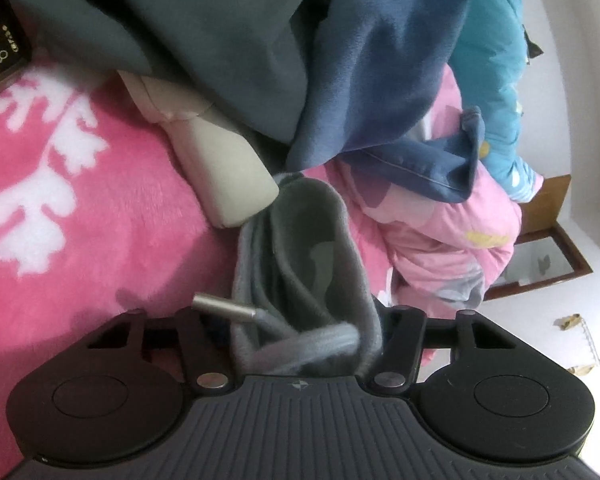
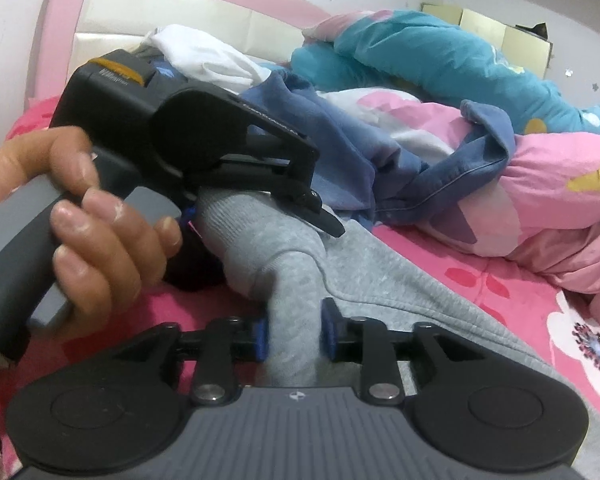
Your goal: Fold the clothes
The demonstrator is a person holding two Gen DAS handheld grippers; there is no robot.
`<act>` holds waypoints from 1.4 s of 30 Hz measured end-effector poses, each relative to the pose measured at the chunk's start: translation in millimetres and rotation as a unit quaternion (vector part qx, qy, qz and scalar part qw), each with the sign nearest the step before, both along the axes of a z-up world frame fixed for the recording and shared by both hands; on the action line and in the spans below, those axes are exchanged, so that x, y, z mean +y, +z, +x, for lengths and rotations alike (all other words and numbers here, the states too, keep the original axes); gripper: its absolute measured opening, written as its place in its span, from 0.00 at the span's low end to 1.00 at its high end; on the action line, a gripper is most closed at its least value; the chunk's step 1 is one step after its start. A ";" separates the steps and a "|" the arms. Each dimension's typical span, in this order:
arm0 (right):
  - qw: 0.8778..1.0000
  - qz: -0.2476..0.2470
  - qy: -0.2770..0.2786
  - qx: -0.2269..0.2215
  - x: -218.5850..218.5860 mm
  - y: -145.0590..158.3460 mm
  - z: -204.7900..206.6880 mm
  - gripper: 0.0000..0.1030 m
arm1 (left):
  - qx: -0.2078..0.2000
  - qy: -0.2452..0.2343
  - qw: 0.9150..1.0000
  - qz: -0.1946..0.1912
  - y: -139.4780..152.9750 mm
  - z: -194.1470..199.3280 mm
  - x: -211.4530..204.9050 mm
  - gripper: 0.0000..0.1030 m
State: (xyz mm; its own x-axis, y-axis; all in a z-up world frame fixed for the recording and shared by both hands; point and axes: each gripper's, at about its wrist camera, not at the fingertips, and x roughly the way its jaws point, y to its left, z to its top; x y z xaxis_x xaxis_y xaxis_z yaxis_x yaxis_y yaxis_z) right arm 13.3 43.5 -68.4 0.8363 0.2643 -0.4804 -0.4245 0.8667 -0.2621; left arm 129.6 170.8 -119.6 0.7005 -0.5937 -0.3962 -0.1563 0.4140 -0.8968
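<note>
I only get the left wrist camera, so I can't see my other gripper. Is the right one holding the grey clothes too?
Observer: Yes. The right gripper has a fold of the grey garment pinched between its fingers.
Operator: What colour are its fingers?
Observer: Their pads are blue.
Operator: Can you see my left gripper from there?
Observer: Yes. A hand holds the left gripper, which is clamped on the same garment a little farther along.
</note>
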 end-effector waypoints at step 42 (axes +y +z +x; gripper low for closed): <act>0.993 0.090 0.066 0.033 98.6 91.0 28.1 0.17 | -0.066 0.114 0.991 -0.013 95.5 -41.7 114.7 0.19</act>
